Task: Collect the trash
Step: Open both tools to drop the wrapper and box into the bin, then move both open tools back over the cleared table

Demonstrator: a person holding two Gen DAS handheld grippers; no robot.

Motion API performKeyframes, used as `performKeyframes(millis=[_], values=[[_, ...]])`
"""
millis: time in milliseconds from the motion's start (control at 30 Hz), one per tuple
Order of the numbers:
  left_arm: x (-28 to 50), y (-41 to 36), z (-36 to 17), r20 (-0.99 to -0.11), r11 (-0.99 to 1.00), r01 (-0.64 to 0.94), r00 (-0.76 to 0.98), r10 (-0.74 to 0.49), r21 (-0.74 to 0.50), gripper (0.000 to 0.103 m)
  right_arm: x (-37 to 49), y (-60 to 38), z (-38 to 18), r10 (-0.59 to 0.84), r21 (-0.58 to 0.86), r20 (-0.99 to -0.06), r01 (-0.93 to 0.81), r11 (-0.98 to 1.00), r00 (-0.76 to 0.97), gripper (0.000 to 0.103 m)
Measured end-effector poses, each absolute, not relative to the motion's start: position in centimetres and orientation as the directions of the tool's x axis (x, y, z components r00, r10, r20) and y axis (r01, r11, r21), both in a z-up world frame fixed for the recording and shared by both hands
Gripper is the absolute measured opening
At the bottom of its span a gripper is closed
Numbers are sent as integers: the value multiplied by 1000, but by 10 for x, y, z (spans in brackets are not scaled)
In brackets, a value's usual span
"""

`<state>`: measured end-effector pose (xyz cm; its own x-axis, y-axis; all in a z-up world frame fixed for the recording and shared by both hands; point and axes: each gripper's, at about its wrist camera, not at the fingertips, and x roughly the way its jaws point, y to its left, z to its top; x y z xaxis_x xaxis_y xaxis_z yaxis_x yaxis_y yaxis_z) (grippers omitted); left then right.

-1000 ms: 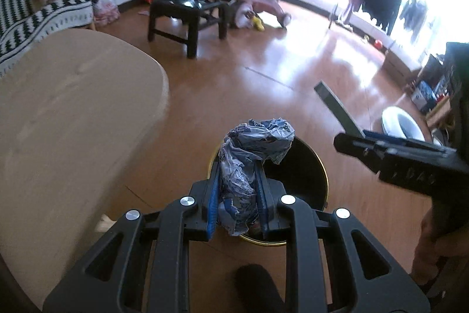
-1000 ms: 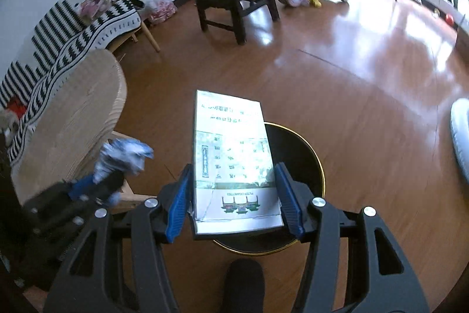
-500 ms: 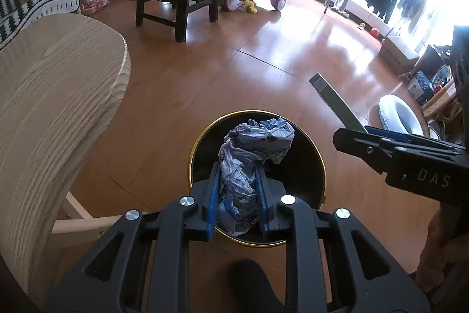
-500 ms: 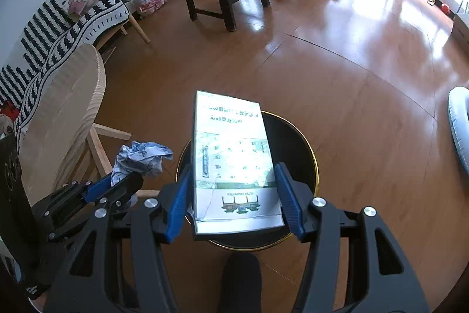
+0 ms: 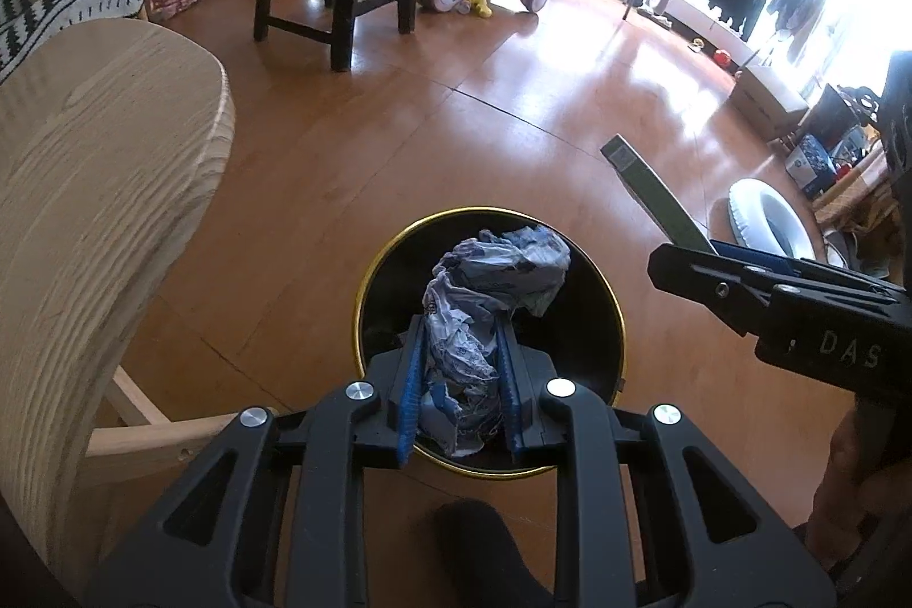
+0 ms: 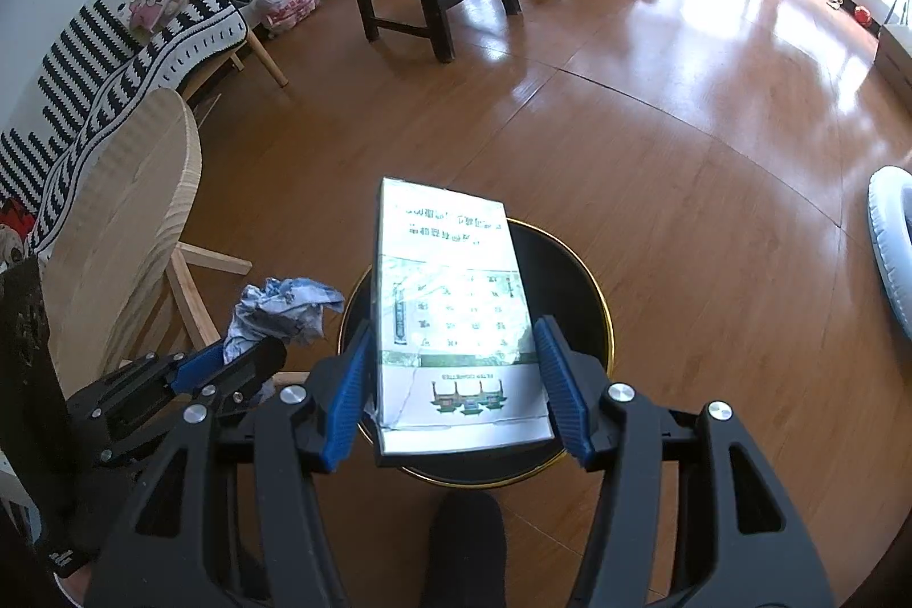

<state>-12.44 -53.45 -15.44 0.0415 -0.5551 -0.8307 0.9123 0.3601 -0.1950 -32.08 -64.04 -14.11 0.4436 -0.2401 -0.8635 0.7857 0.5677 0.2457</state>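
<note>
Holding trash in both claws above the black bin (image 5: pixel 593 323)

Left gripper (image 5: pixel 459 380) is clamped narrow on a crumpled blue-and-white wrapper (image 5: pixel 490 289), which sticks out past its fingertips over the bin's gold-rimmed mouth; right gripper (image 6: pixel 456 380) is spread wide around a flat printed box (image 6: pixel 450 300), lying level between its blue pads (image 6: pixel 345 394) with the bin right beneath, and a wooden table (image 6: pixel 119 220) off to its left

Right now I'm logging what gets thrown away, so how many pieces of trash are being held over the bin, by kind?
Crumpled wrapper, in the left gripper: 1
Flat box, in the right gripper: 1
Total: 2, both over the black bin.
</note>
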Motion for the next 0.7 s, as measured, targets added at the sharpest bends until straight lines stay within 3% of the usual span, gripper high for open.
performKeyframes(millis=[100,167,233,533,700], values=[[-122,-535,-154,-830,352,915,37,-557,-196,39,-321,-641,-139,-244,252,-860,790,560,447,65],[-121,-533,-152,-824,354,914,41,-565,-197,58,-321,-640,-135,-258,251,-854,791,557,452,69],[-120,-530,-148,-821,355,913,41,-570,-201,67,-322,-640,-130,-265,256,-848,792,554,459,72],[-97,-480,-100,-783,389,891,64,-619,-235,89,-290,-614,-87,-254,299,-799,727,618,545,89],[-58,-414,-59,-752,499,839,183,-633,-216,94,-238,-574,-52,-218,306,-760,632,712,612,95]])
